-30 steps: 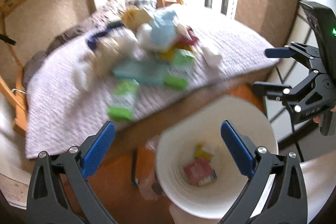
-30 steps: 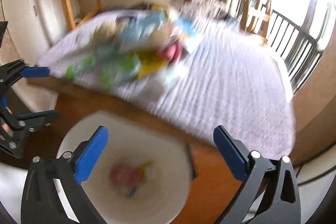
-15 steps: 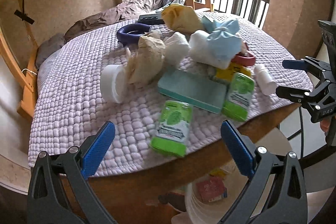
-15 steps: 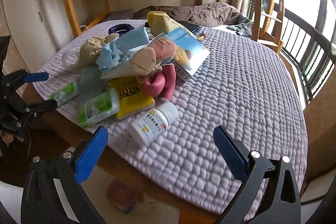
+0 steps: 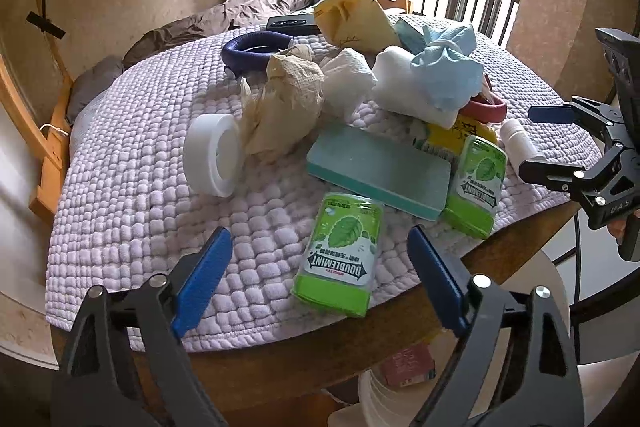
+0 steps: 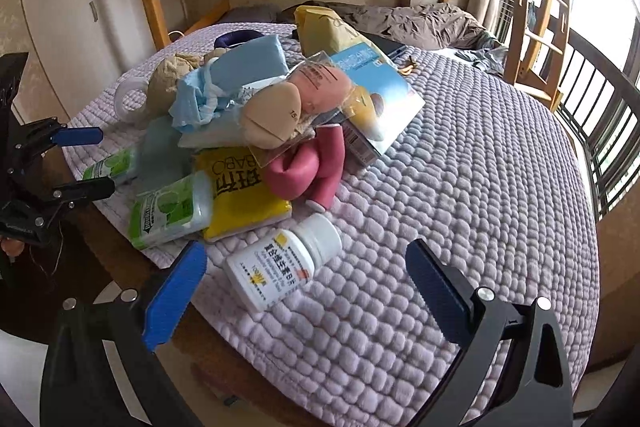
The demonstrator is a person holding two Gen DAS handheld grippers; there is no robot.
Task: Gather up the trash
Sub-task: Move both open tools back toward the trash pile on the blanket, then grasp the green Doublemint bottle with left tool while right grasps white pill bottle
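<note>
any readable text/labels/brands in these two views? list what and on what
"DOUBLEMINT": near green gum container, on its banner.
"DOUBLEMINT": second green gum container.
"BABO": yellow packet, seen upside down; the large characters under it are unclear.
"75": beige sponge in the clear pack.
White pill bottle: label print too small to read.
Blue card: header too blurred.

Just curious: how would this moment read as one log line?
left gripper: fingers closing, empty, over Doublemint pack | right gripper: open, over pill bottle
</note>
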